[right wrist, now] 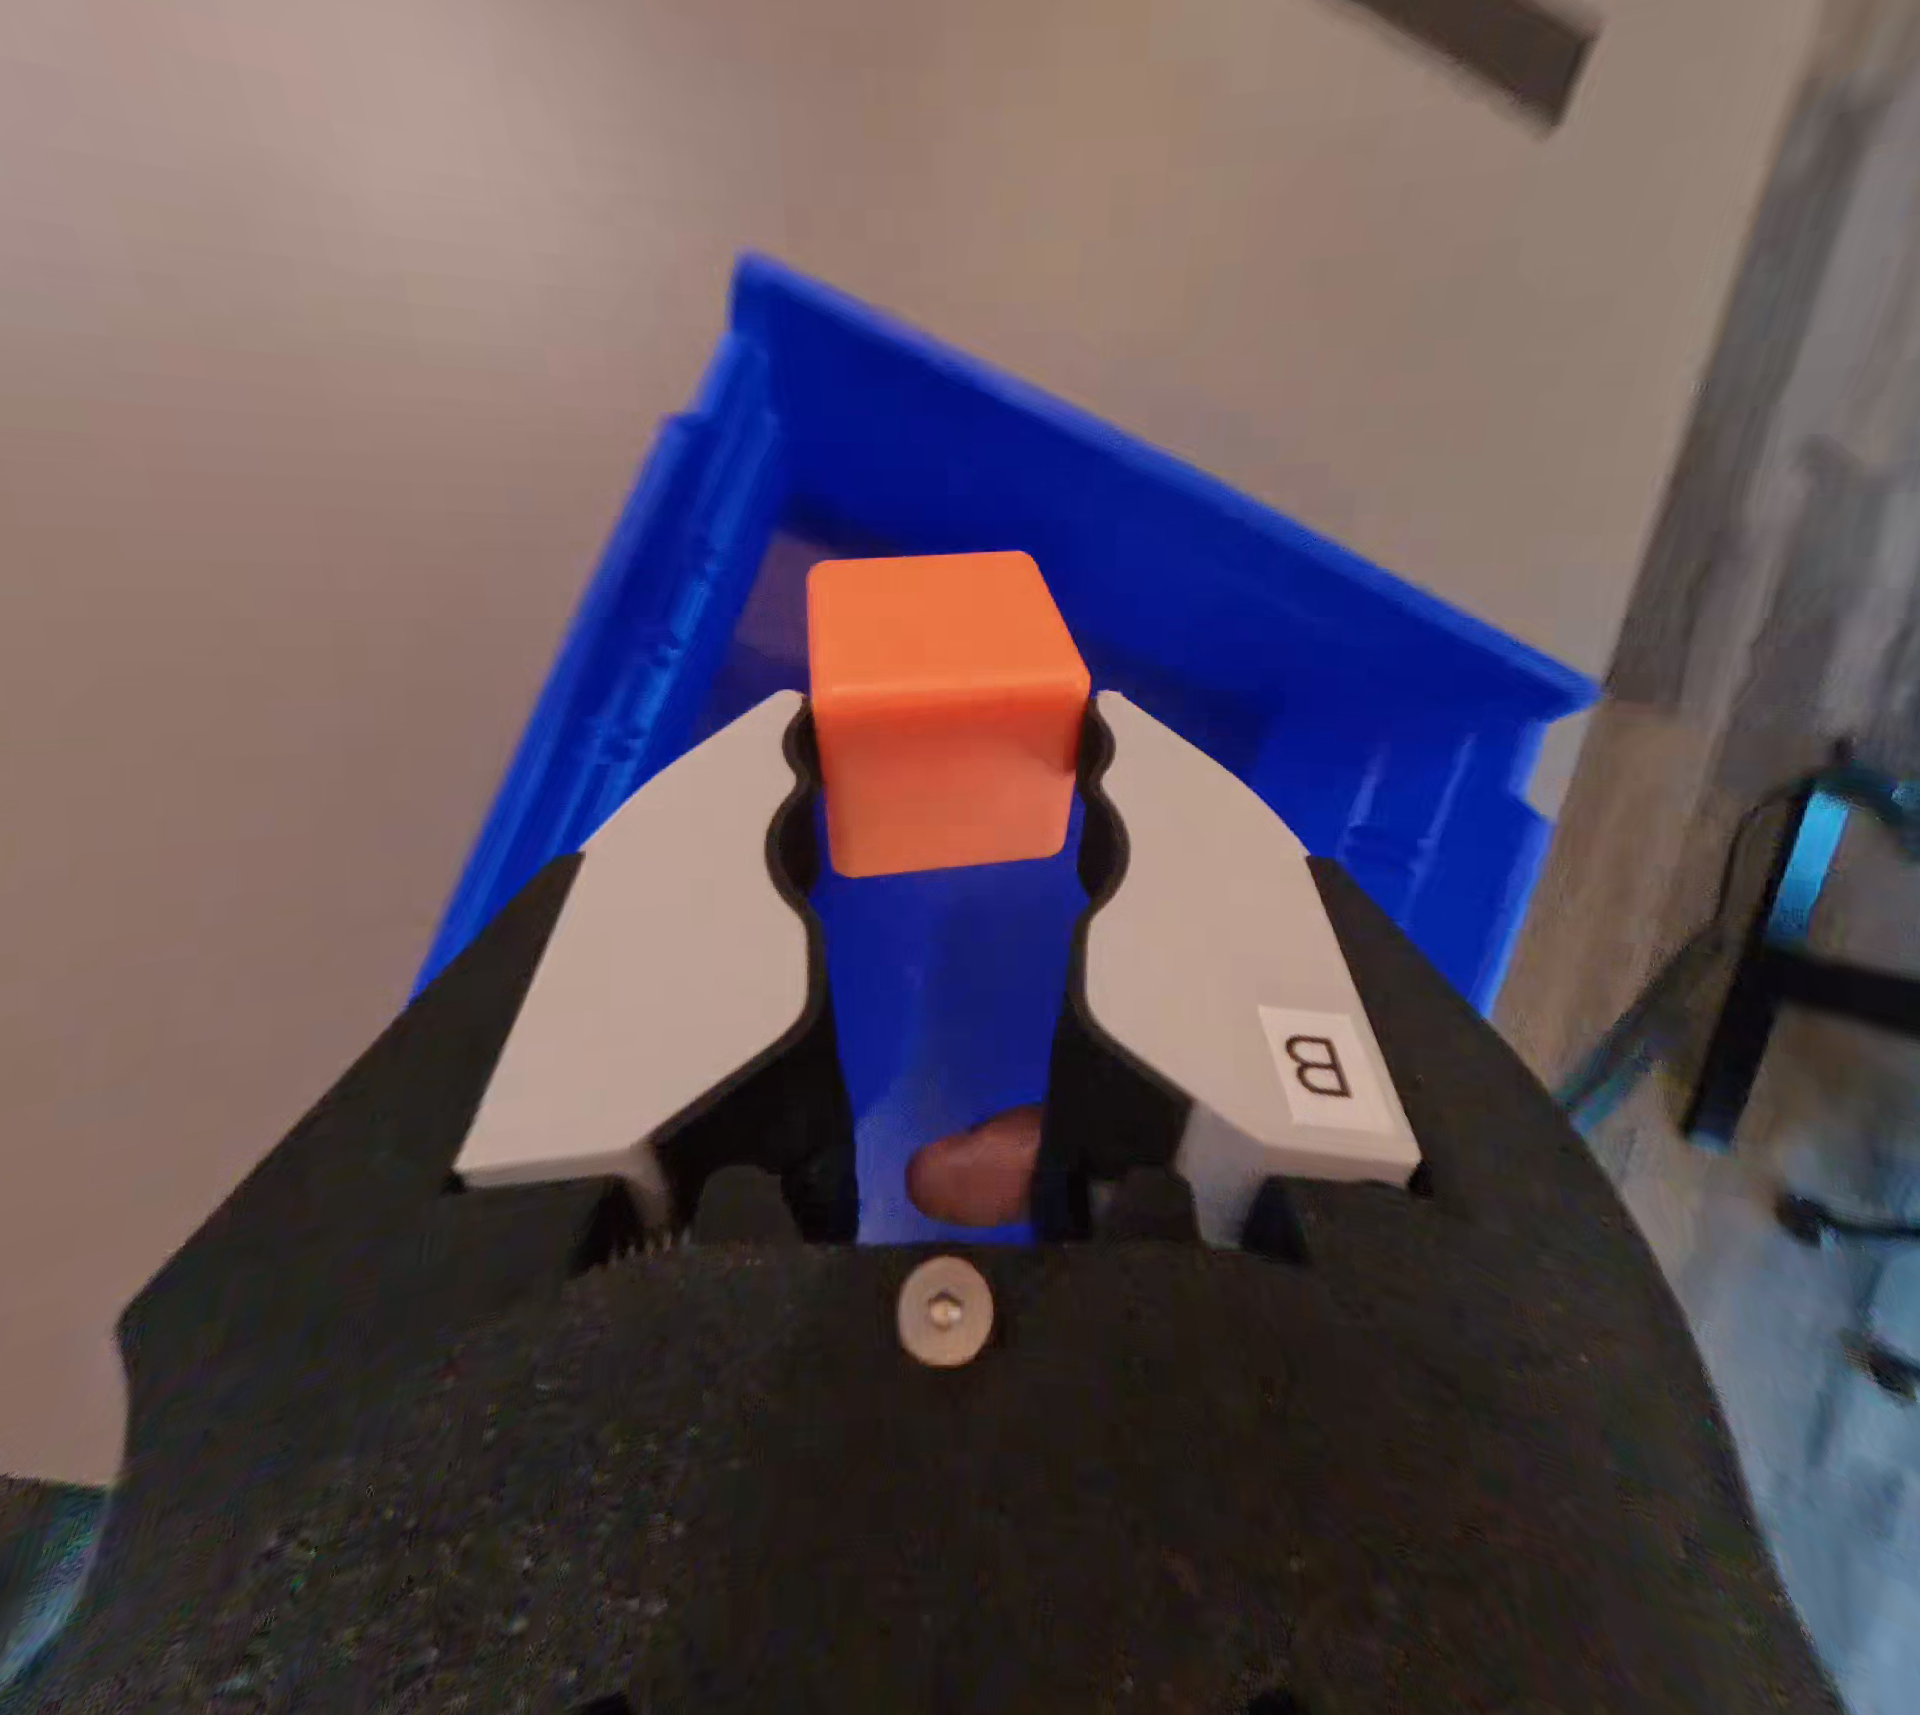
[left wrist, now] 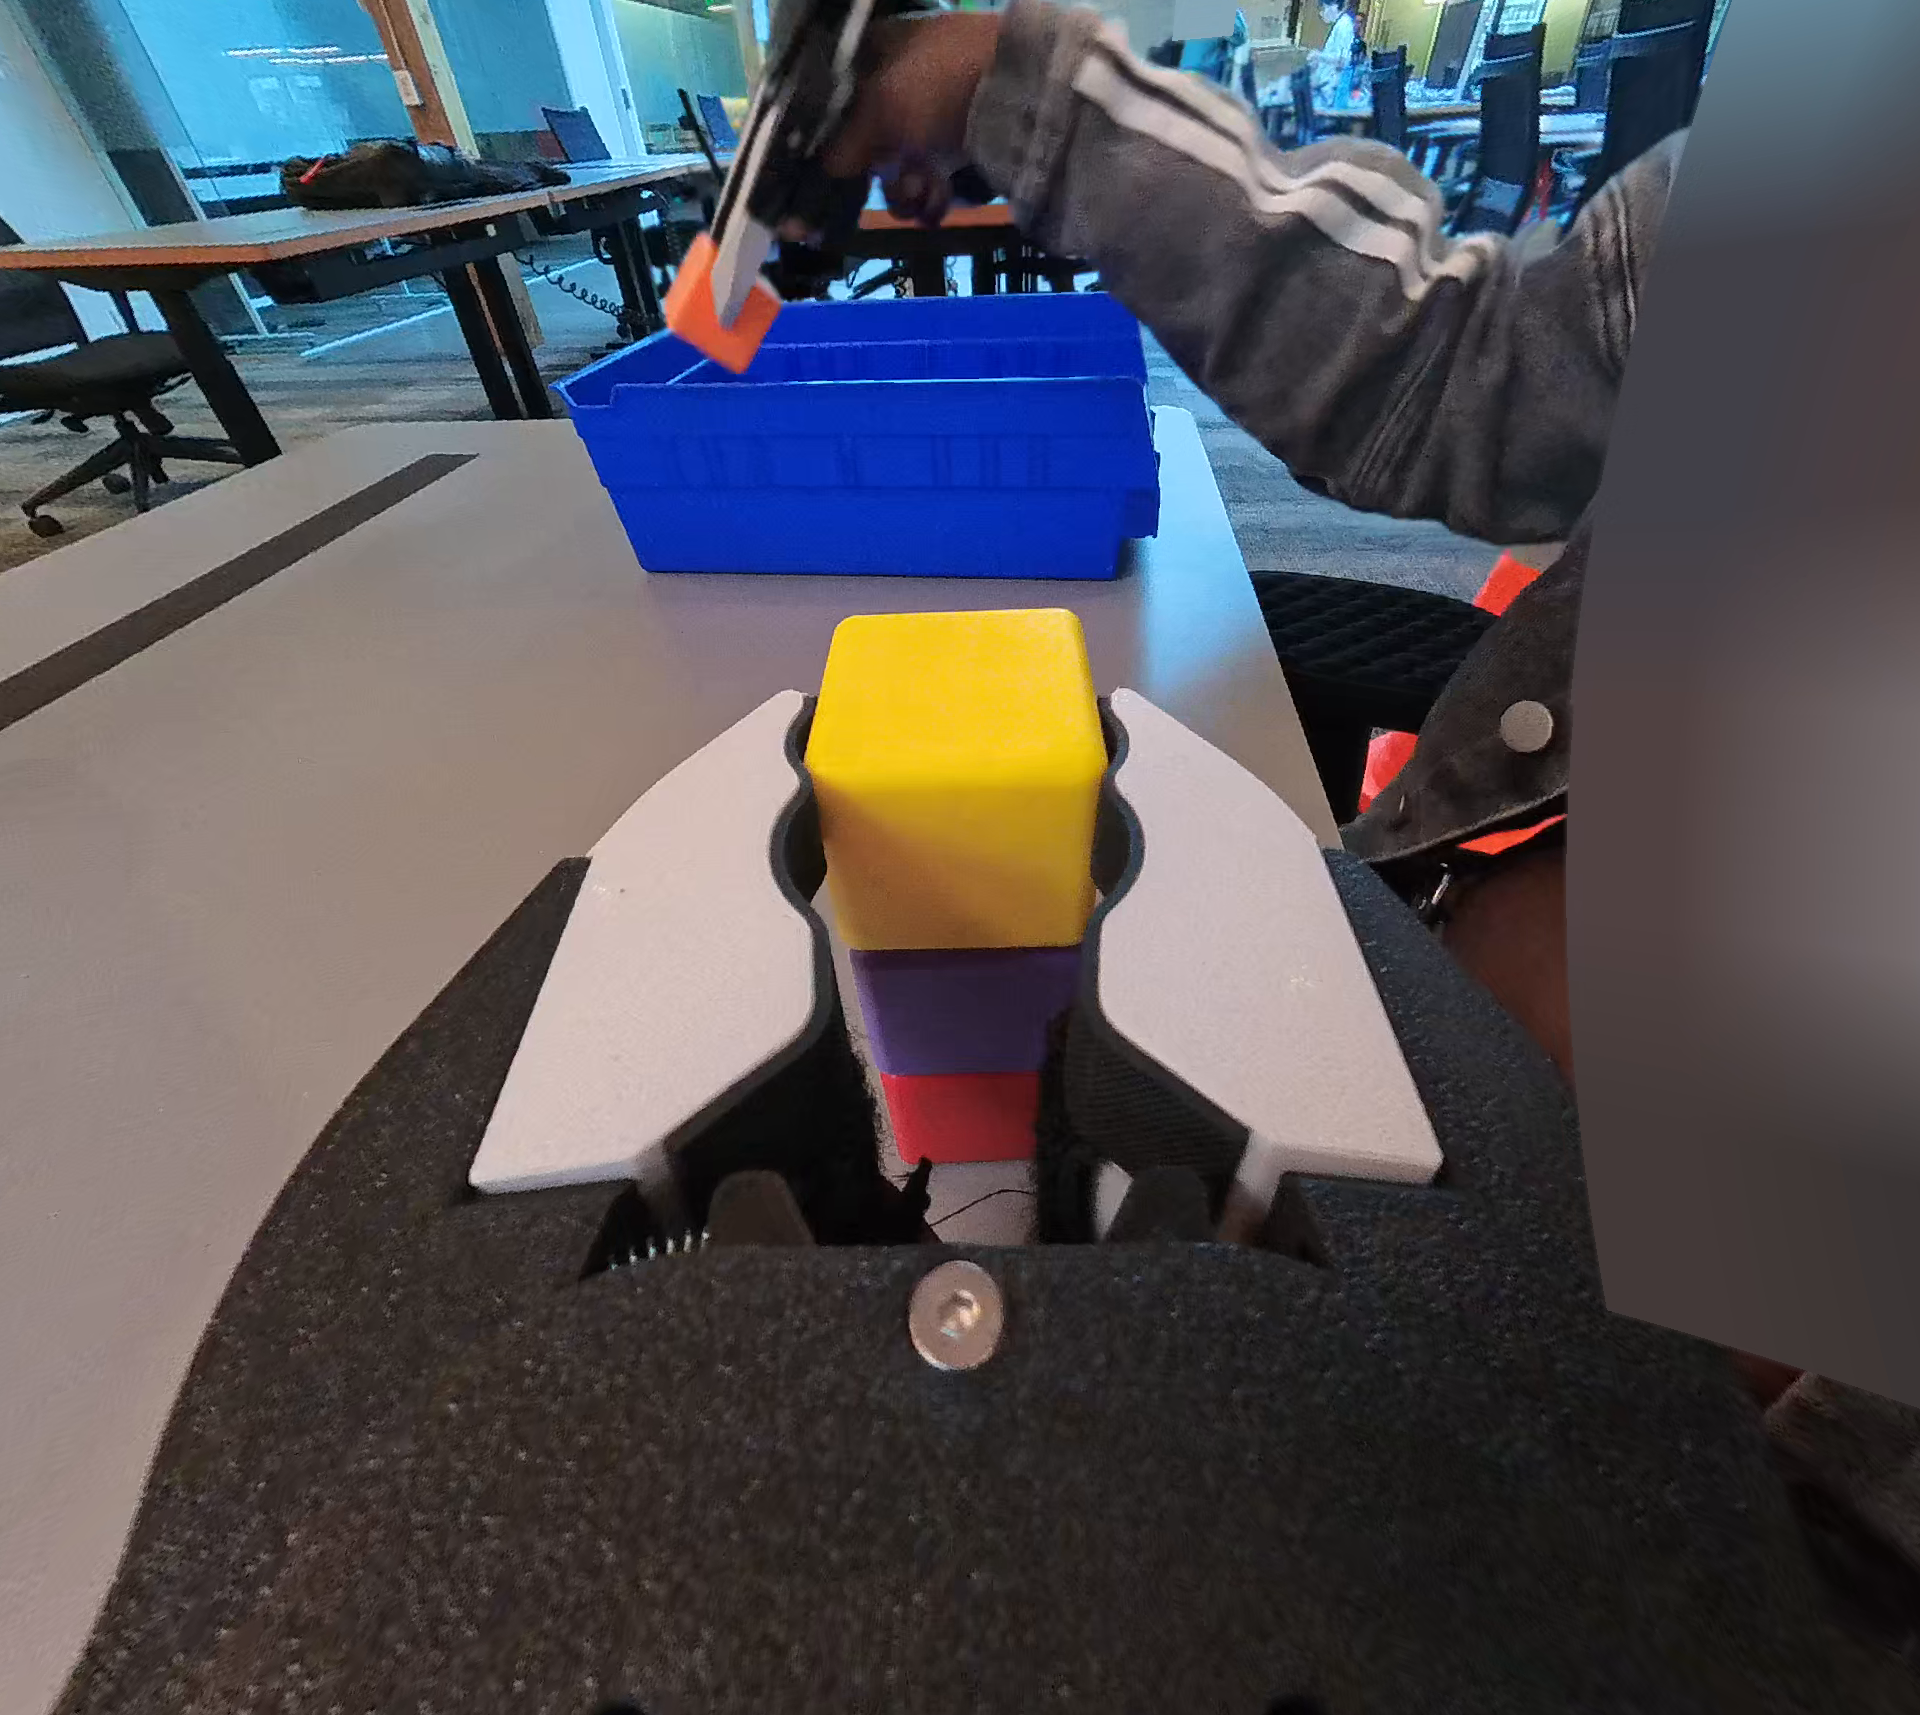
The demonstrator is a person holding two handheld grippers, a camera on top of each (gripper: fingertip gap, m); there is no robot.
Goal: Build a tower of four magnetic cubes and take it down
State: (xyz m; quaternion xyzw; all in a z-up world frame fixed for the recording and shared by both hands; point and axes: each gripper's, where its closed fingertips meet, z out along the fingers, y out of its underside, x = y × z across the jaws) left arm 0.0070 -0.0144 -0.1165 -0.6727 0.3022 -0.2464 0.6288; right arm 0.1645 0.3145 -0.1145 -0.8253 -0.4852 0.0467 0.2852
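Across the pale grey tabletop [left wrist: 312, 834], crossed by a dark strip, an open office of desks, glass partitions and black chairs stretched away. On that smooth top stood the blue plastic bin [left wrist: 883, 470] and, nearer, a three-high stack: a yellow plastic cube [left wrist: 951, 782] on a purple cube [left wrist: 966, 1011] on a red cube [left wrist: 961, 1115].

The left gripper [left wrist: 954, 772] had its pads pressed on the yellow cube's sides; pulling it straight up risked the magnets dragging the purple cube along or toppling the stack.

The right gripper [right wrist: 943, 761] clamped a small orange cube [right wrist: 940, 720] over the bin's open interior. It hung tilted, so a careless release could bounce it off the rim.
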